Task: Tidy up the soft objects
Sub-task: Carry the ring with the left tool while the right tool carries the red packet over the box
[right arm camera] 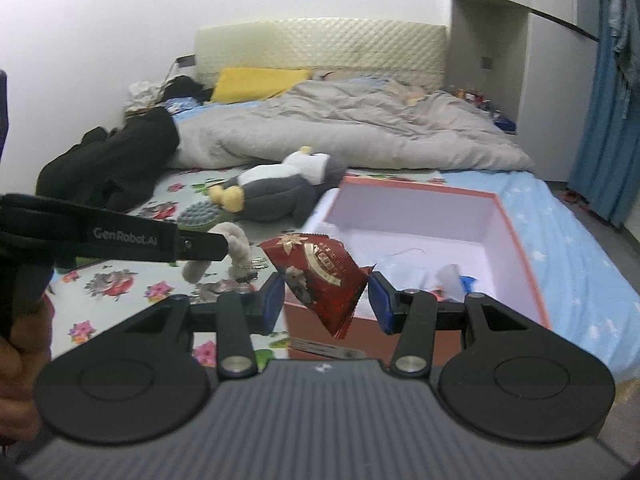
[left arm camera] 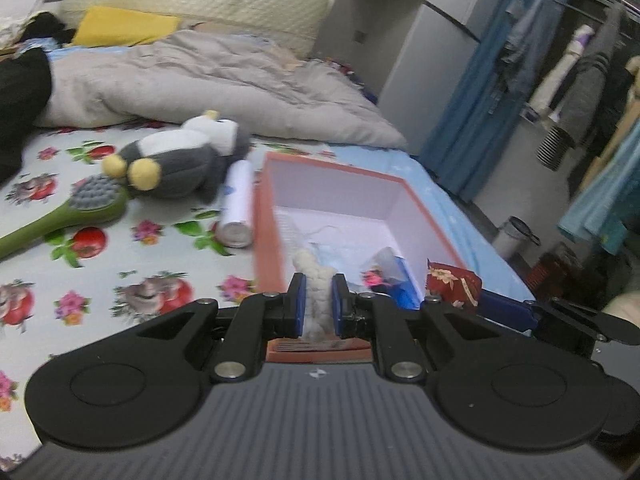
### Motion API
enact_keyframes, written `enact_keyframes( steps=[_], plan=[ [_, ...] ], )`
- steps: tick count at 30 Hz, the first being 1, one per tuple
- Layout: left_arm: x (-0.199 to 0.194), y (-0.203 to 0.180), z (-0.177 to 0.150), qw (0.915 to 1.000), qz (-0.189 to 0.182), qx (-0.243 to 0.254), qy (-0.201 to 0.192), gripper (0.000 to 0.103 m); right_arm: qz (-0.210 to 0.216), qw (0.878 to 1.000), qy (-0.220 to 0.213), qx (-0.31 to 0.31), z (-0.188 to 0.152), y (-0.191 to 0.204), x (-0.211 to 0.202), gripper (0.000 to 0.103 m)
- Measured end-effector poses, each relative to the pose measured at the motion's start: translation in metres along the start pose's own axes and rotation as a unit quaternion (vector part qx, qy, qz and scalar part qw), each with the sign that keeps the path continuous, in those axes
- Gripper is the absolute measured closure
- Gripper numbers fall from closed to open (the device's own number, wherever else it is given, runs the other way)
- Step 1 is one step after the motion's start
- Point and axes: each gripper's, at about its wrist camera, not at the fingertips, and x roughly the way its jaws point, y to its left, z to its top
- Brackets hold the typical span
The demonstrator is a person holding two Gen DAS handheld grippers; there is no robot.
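Hovering over the near wall of the open red box (left arm camera: 340, 184), both grippers carry a load. Landmark is that box: it sits on the bed (left arm camera: 100, 264) close to the bed's right edge, floor beyond; left of it the floral sheet has open room up to a white cylinder (left arm camera: 239, 204) lying just beside its left wall, then the grey plush penguin (left arm camera: 180, 160) and a green brush (left arm camera: 76, 208) further left. Grey duvet (left arm camera: 224, 80) is bunched behind the box. Left gripper (left arm camera: 318, 304): jaws nearly closed, clamped on a cream fuzzy soft piece (left arm camera: 316, 292) that runs forward between the pads over the box's near left corner. Right gripper (right arm camera: 326, 298): jaws about half apart, pressing both sides of a red snack packet (right arm camera: 324, 280), which hangs tilted over the near wall. Box interior already holds some pale and blue items, blurred. Right view alone shows the fuzzy piece dangling under the left gripper's arm, left of the box, and a hand (right arm camera: 20, 344) gripping the handle; left view alone shows the packet's edge at the box's near right corner.
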Motion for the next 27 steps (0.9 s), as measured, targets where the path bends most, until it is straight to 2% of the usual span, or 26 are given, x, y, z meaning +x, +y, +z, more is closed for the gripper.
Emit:
enact_keyframes(
  steps=[5, 11, 27],
  plan=[
    [0.012, -0.019, -0.002, 0.9997, -0.017, 0.010, 0.015, 0.087, -0.020, 1.000, 0.000, 0.016, -0.003, -0.022, -0.014, 0.053],
    [0.044, -0.028, 0.008, 0.9989, -0.017, 0.019, 0.039, 0.087, -0.029, 0.998, 0.008, 0.052, -0.010, -0.048, -0.008, 0.053],
    [0.156, -0.030, 0.065, 0.9962, -0.001, 0.022, 0.084, 0.086, -0.032, 0.994, 0.040, 0.097, 0.005, -0.113, 0.062, 0.053]
  ],
)
